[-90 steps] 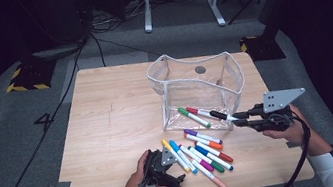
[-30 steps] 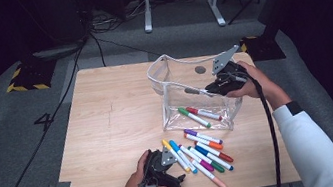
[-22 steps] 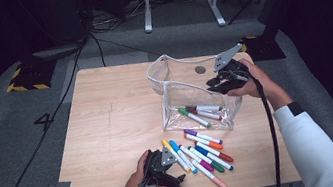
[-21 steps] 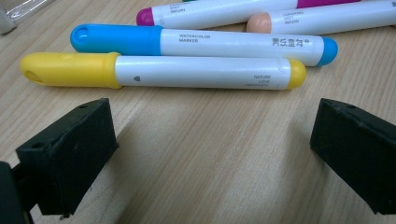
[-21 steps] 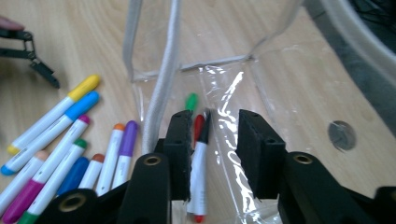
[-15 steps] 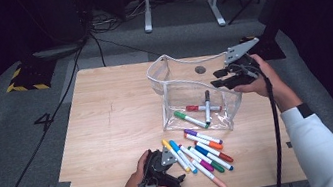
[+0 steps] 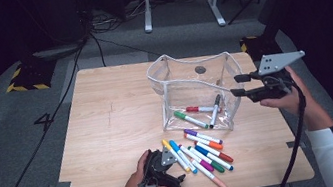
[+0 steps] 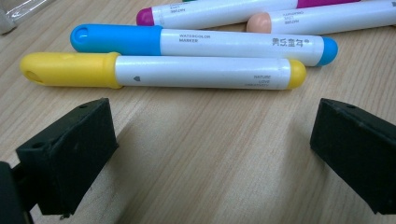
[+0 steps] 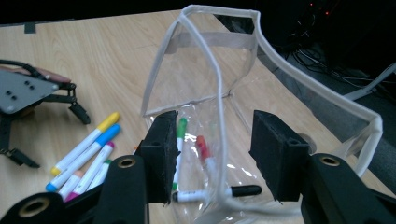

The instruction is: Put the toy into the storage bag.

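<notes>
Wooden table [image 7: 110, 133]: right gripper [image 7: 237, 85], fingers just opening and empty, beside the clear pouch [image 7: 194, 86] holding markers [image 7: 203, 113].

The left half of the bench [image 7: 107, 118] is bare wood, open to any approach. The clear pouch [image 7: 192, 76] stands right of centre, mouth open upward, so entry is from above; its soft walls block the sides. In front of it a row of markers [image 7: 199, 151] crowds the near edge. The left gripper [image 7: 167, 172] sits just beside them; the right gripper [image 7: 241, 85] hangs by the pouch's right wall.
</notes>
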`<state>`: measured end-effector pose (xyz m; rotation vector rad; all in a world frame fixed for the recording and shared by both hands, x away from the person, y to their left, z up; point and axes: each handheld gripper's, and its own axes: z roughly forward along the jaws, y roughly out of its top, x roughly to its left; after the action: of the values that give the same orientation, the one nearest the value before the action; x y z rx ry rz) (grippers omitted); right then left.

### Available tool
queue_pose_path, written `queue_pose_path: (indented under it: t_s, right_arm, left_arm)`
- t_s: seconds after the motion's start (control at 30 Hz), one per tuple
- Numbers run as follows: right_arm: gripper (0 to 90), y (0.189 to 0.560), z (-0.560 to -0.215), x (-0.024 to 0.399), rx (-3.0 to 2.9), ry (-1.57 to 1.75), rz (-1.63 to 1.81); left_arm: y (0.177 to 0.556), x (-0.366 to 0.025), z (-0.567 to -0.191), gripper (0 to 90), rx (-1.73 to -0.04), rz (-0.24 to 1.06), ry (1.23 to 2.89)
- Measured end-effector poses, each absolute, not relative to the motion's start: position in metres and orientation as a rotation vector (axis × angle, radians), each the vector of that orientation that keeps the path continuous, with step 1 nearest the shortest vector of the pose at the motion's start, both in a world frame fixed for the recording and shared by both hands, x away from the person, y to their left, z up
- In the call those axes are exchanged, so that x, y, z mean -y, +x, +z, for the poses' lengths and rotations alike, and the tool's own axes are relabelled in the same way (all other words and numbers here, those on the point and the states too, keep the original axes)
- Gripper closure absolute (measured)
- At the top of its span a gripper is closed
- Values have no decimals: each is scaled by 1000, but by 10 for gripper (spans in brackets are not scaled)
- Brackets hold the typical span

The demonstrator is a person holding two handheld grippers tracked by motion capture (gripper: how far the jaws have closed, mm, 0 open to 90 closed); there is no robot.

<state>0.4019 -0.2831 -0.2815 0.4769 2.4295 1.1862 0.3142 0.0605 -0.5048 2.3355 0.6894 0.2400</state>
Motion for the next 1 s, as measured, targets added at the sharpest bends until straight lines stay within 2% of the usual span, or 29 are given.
queue_pose_path:
  t_s: [0.2,0.47,0.7,1.0]
  right_arm:
    - [503,368,-302,297,-2435,444,1235]
    - [508,342,-357,302,-2493,460,1229]
    - [513,337,-404,295,-2547,472,1221]
    - [557,352,-457,265,-2655,465,1106]
  left_arm:
    - [314,-60,-505,5,-689,240,2336]
    - [314,-60,-505,5,-690,240,2336]
    - [314,-60,-505,5,-689,240,2336]
    - [314,-61,-505,5,-689,240,2336]
